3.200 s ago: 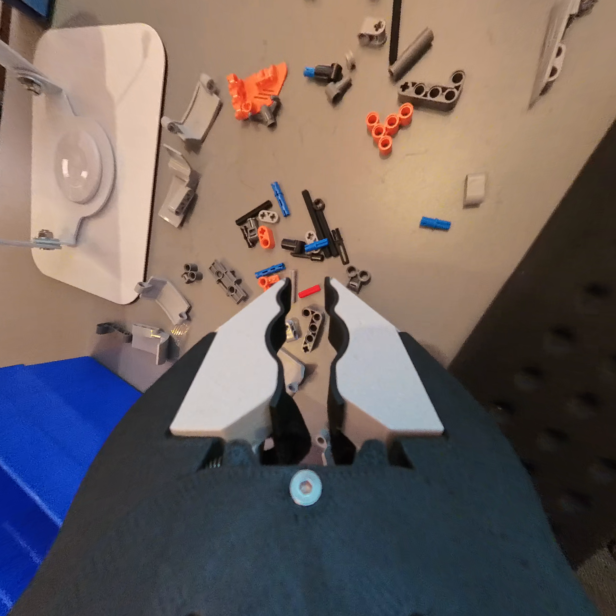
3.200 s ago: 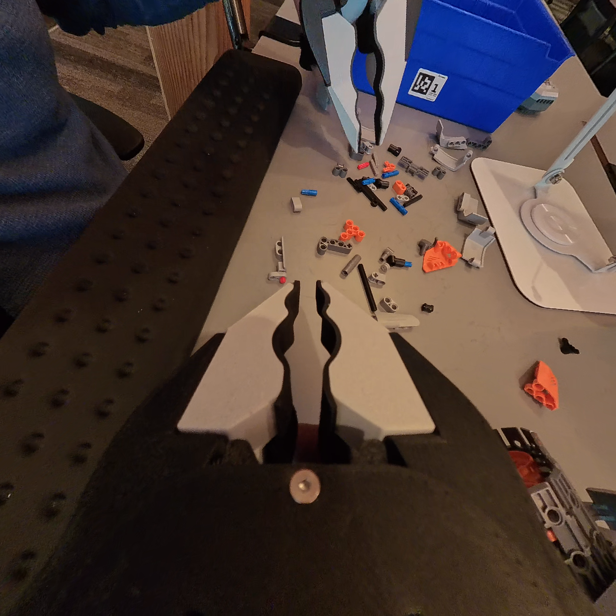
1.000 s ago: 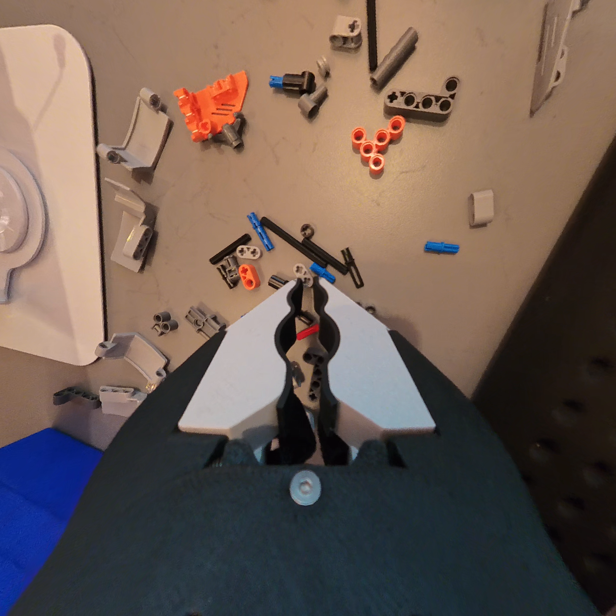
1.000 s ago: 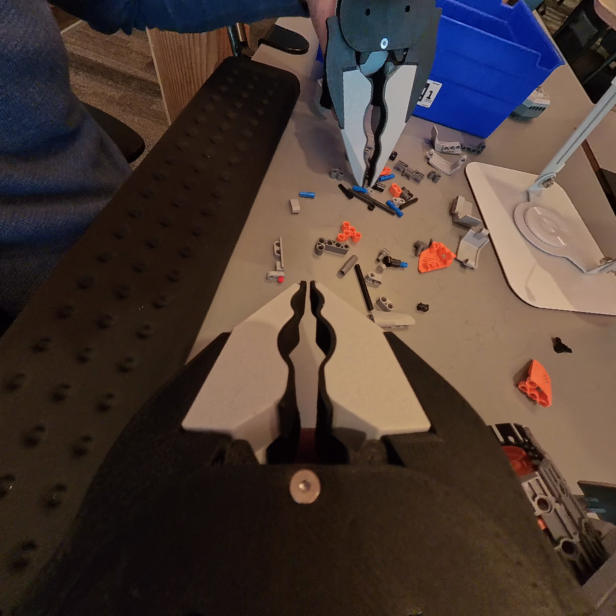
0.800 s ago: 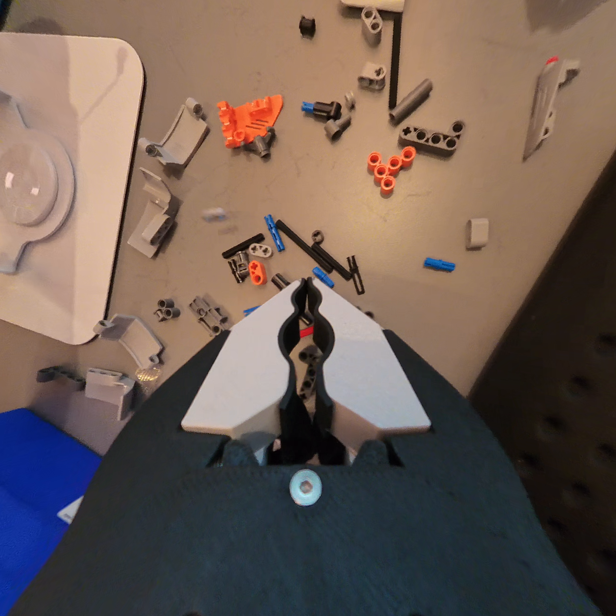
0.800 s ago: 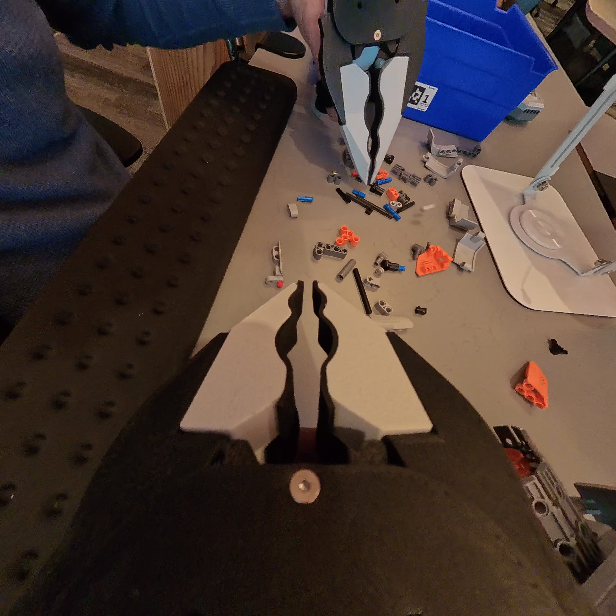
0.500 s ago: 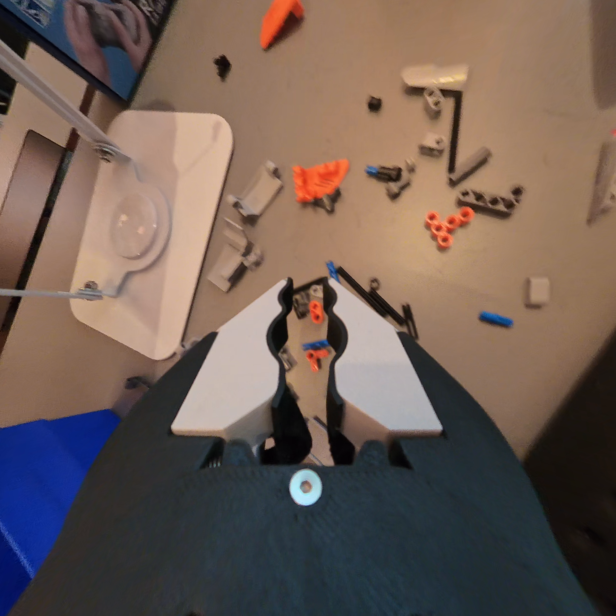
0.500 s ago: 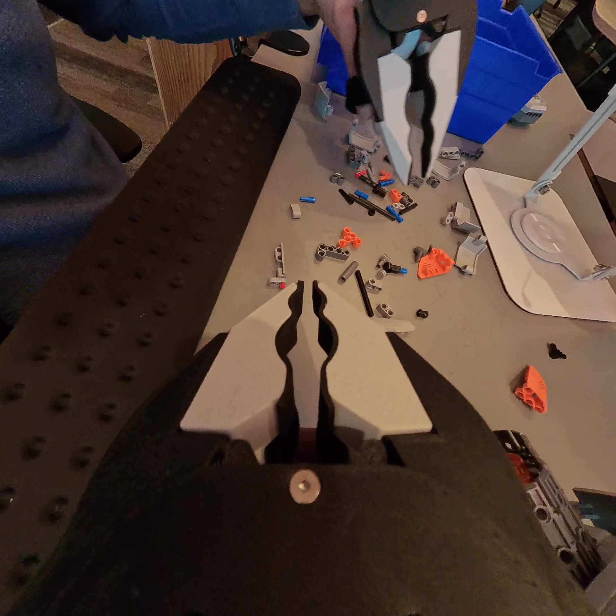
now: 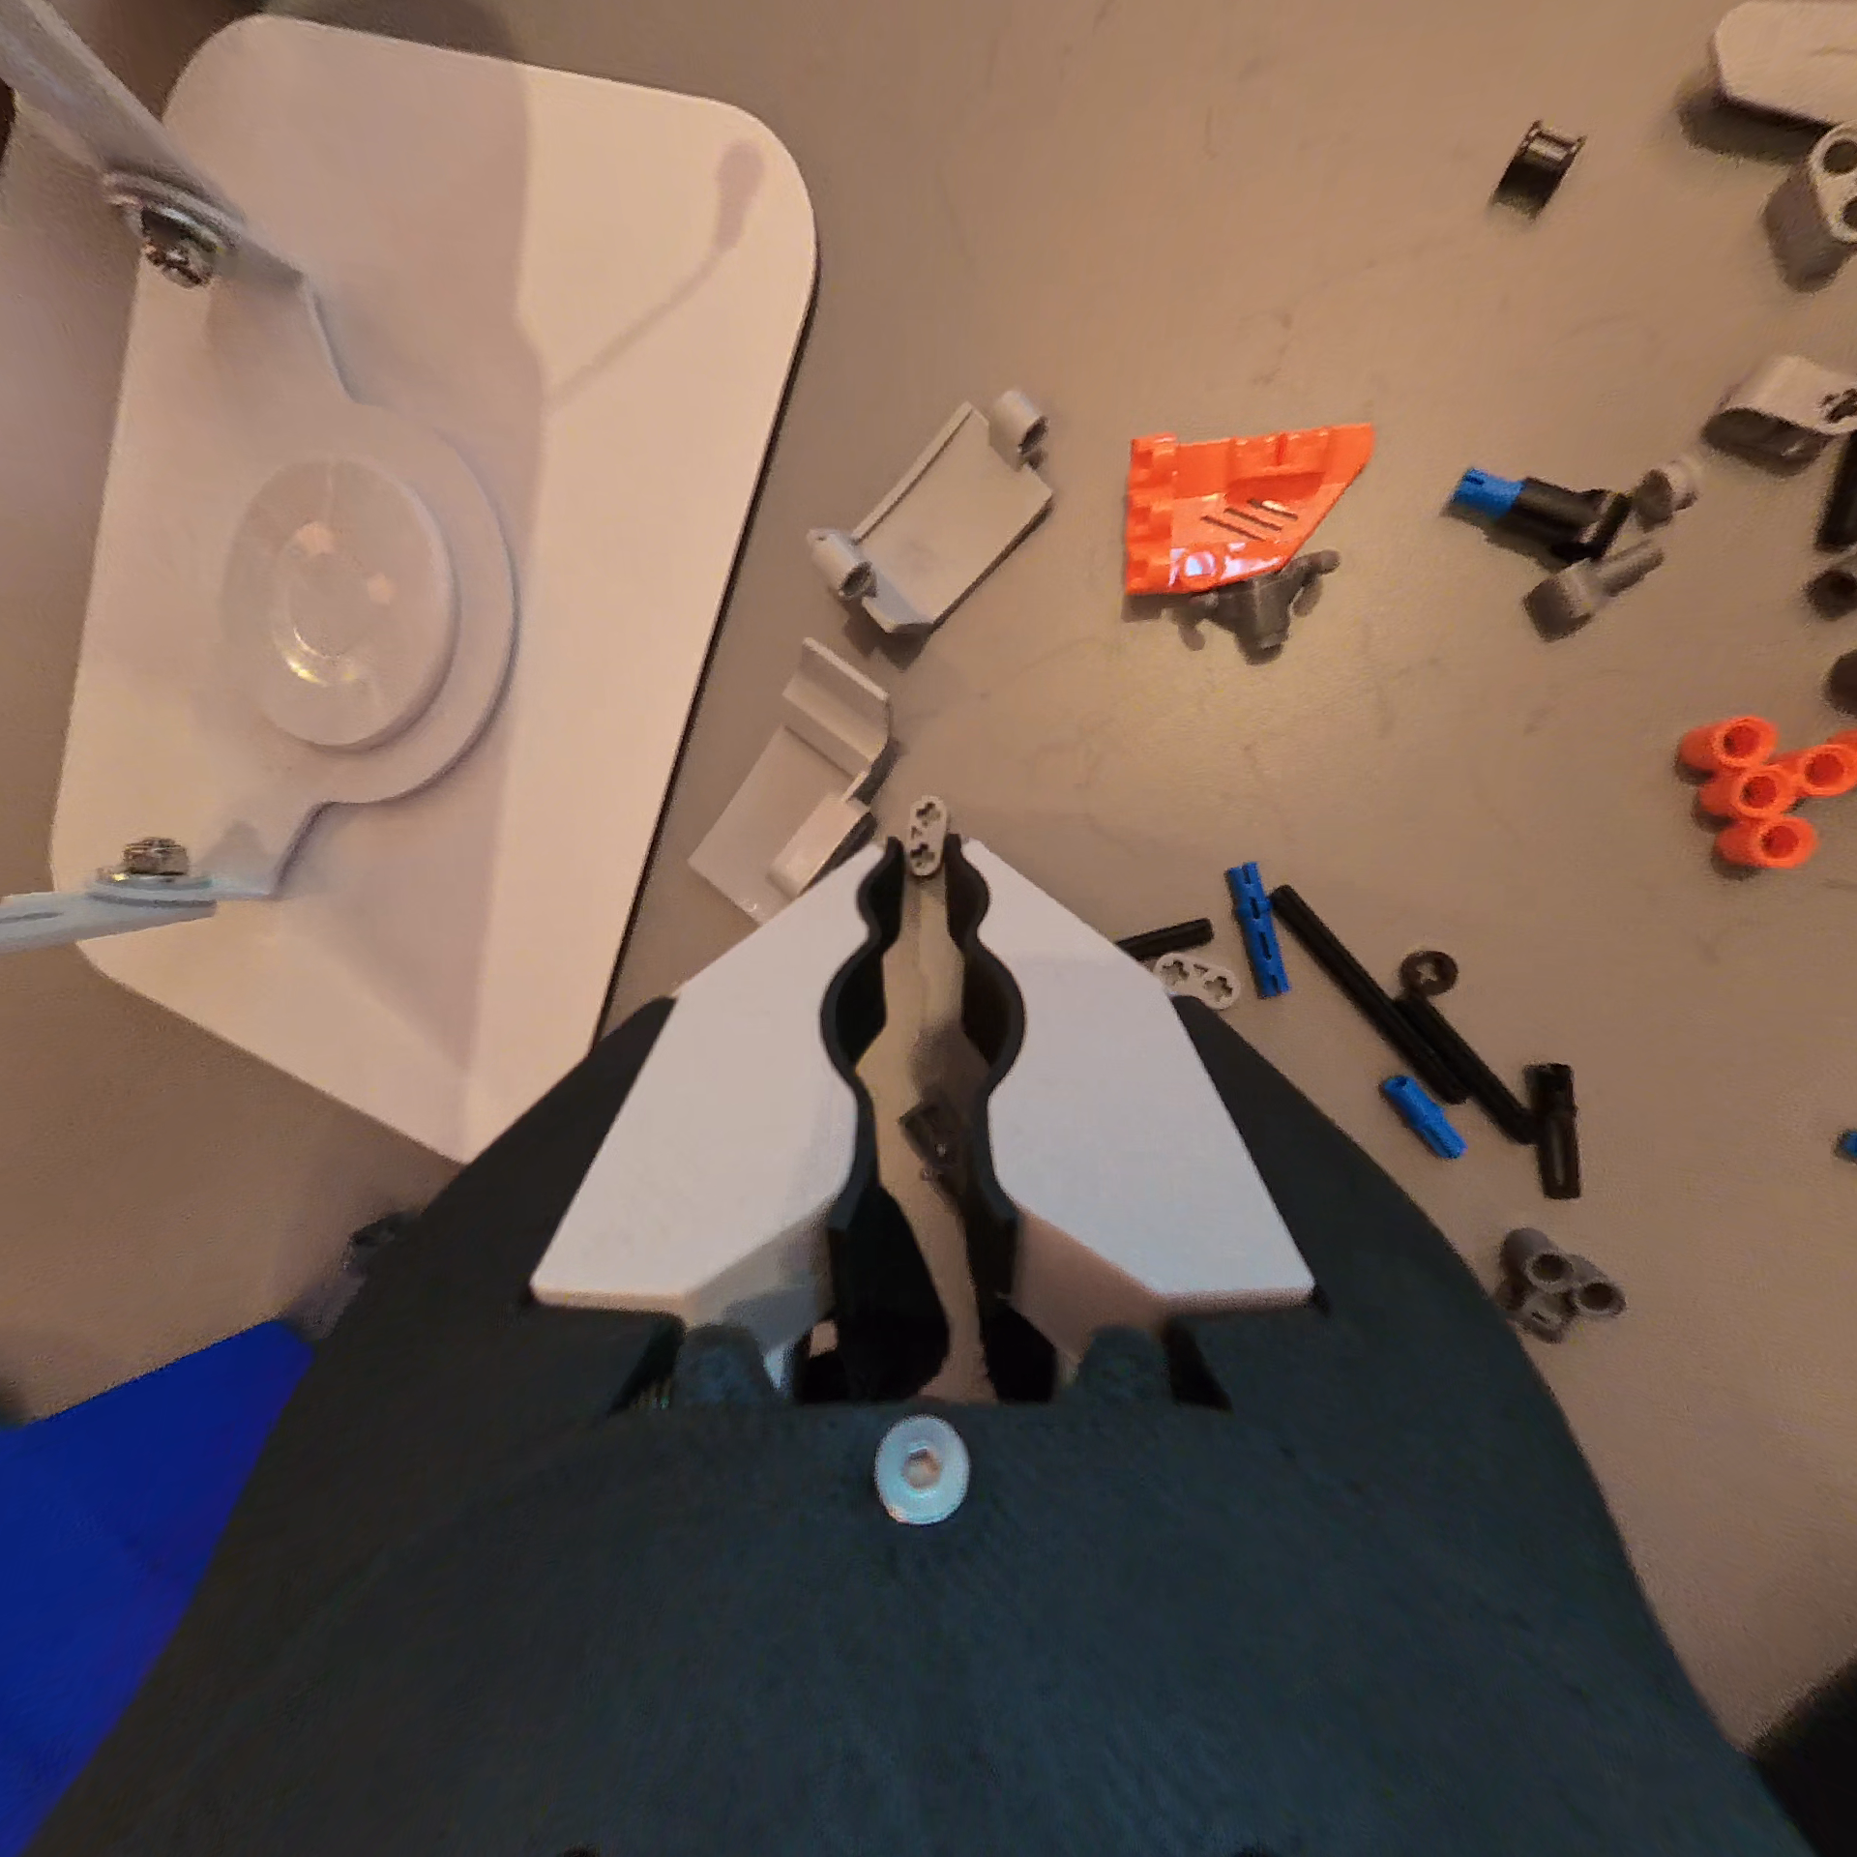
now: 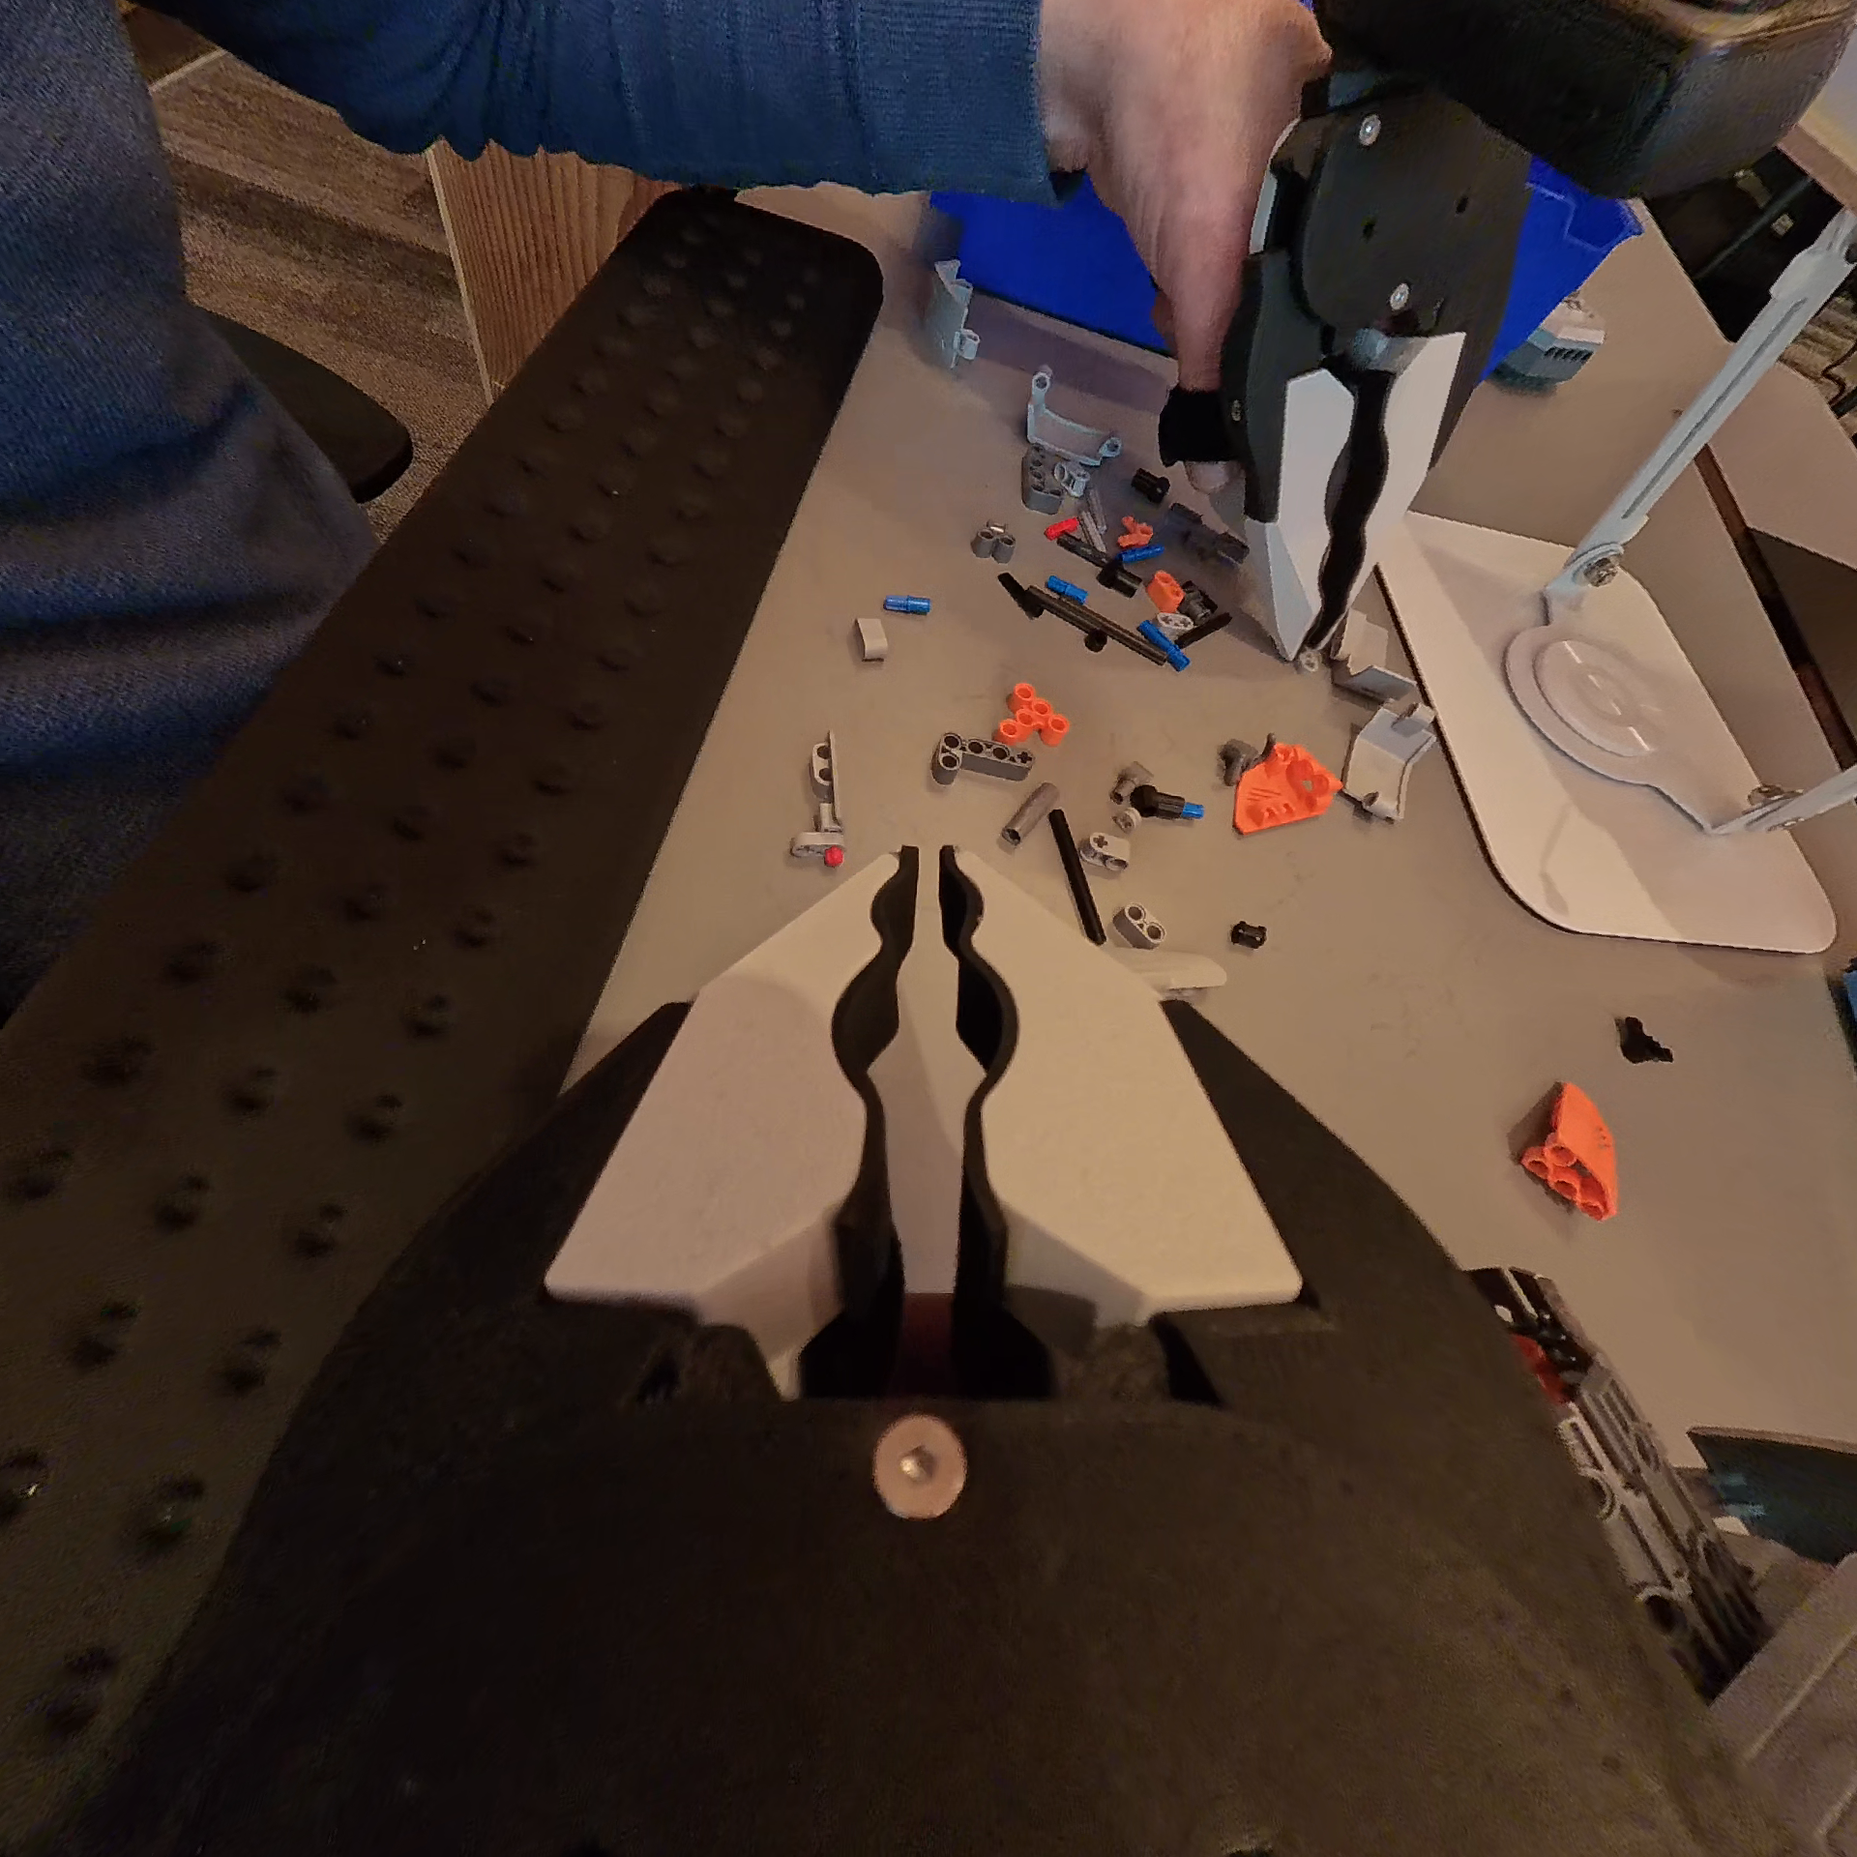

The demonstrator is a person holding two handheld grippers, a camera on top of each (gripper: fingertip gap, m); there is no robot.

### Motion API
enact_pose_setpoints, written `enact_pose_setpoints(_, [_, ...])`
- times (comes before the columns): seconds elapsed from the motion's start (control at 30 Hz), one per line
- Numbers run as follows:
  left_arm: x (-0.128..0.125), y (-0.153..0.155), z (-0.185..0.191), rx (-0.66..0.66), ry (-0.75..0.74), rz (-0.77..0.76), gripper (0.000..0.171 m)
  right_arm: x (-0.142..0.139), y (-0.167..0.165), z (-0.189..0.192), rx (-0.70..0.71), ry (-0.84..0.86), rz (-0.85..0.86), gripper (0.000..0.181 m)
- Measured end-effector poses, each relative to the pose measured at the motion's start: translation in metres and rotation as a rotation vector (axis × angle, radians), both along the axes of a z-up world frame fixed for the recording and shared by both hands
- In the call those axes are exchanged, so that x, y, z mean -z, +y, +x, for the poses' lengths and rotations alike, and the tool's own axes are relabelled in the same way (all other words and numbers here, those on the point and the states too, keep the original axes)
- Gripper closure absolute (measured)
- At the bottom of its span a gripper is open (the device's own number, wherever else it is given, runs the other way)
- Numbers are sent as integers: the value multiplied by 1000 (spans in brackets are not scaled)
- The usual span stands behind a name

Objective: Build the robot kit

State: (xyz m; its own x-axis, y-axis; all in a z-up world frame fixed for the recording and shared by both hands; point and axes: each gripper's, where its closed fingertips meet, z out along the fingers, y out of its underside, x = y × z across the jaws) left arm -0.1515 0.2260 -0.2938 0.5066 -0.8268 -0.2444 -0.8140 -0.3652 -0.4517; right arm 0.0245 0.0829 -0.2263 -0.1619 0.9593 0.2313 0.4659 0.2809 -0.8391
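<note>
My left gripper (image 9: 924, 854) is shut on a small grey two-hole beam (image 9: 926, 836) that sticks out past its tips. It is low over the grey table, beside a grey curved panel (image 9: 804, 794) and close to the white lamp base (image 9: 603, 502). The right wrist view shows this gripper (image 10: 1306, 643) held by a hand (image 10: 1156, 151), pointing down, with the small beam (image 10: 1307, 660) at its tip. My right gripper (image 10: 930, 854) is shut and empty, hovering above the table's near side, short of a grey piece with a red tip (image 10: 824, 804).
Loose small parts lie scattered: an orange panel (image 9: 1236, 502), an orange connector (image 9: 1759, 794), black axles (image 9: 1387, 1025), blue pins. A black dimpled mat (image 10: 452, 804) runs along the left. A blue bin (image 10: 1055, 271) stands at the back. An orange piece (image 10: 1573, 1151) lies right. Some 25 cm of space lies between my two pairs of fingers. Left tips and right tips are each some 12 cm from the orange connector (image 9: 1759, 794). It is also in sight in the right wrist view (image 10: 1039, 705).
My left gripper opened, moved from the pile of black axles toward the lamp base, came down and closed on the small grey beam. My right gripper has stayed in place.
</note>
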Motion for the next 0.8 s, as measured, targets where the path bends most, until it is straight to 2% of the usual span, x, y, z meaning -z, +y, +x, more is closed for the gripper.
enact_pose_setpoints(0.27, [0,-5,8,35,-40,-8,167,1,2,0,4,1,-6,180])
enact_pose_setpoints(0.4, [-7,-18,22,36,-133,-22,167,-3,3,-2,18,20,3,177])
enact_pose_setpoints(0.53, [-34,-42,57,58,-337,-26,168,-9,10,-10,84,53,77,170])
enact_pose_setpoints(0.7, [-85,-80,119,86,-746,-78,171,-20,31,-20,230,94,295,158])
enact_pose_setpoints(0.8, [-92,-93,137,96,-829,-122,171,-14,33,-22,255,61,310,157])
